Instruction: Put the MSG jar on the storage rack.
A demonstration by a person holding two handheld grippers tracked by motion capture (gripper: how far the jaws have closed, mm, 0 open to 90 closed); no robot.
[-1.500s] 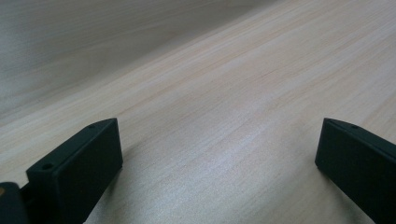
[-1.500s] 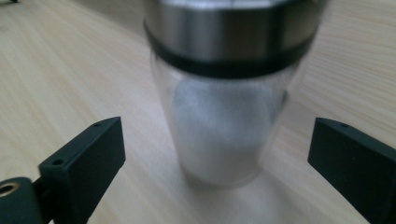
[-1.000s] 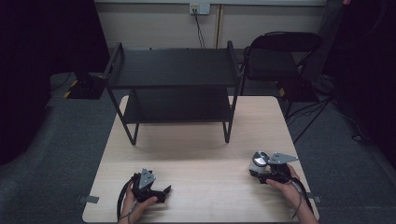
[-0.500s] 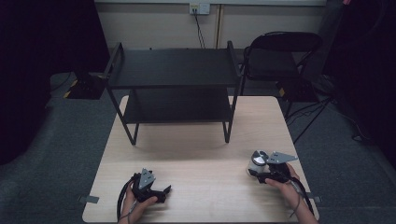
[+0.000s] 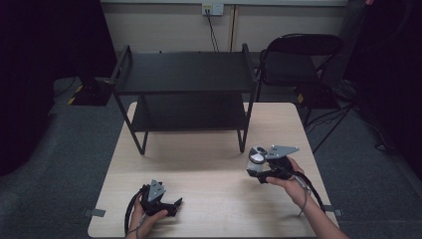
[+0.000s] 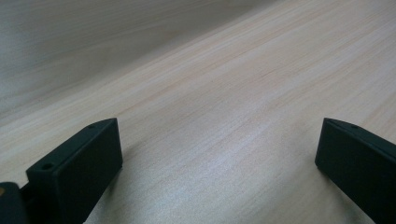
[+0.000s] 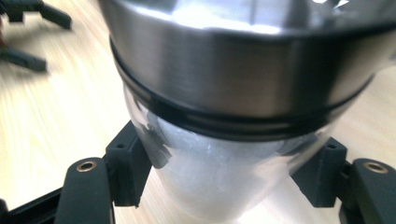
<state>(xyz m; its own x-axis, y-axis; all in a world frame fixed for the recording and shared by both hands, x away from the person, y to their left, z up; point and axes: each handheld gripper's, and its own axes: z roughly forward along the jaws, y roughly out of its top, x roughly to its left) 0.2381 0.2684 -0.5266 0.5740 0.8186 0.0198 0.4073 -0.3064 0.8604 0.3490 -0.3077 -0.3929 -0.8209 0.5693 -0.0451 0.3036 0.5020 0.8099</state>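
Note:
My right gripper (image 5: 260, 173) is shut on a small glass jar (image 5: 257, 160) with a steel lid, held above the right side of the wooden table (image 5: 214, 159). In the right gripper view the jar (image 7: 219, 182) has white contents, its steel lid (image 7: 233, 79) is close to the camera, and both pads press its glass sides. My left gripper (image 5: 171, 204) rests on the table near the front edge. In the left gripper view its jaws stand wide open (image 6: 219, 158) with nothing but bare wood between them. The left gripper (image 7: 28, 28) also shows blurred at the top left of the right gripper view.
A black two-tier shelf rack (image 5: 184, 74) stands on the far half of the table, both shelves bare. A black folding chair (image 5: 303, 59) is behind the table's far right corner. Dark floor surrounds the table.
My right gripper has risen off the table with the jar and shifted left toward the middle. The left gripper has stayed where it was.

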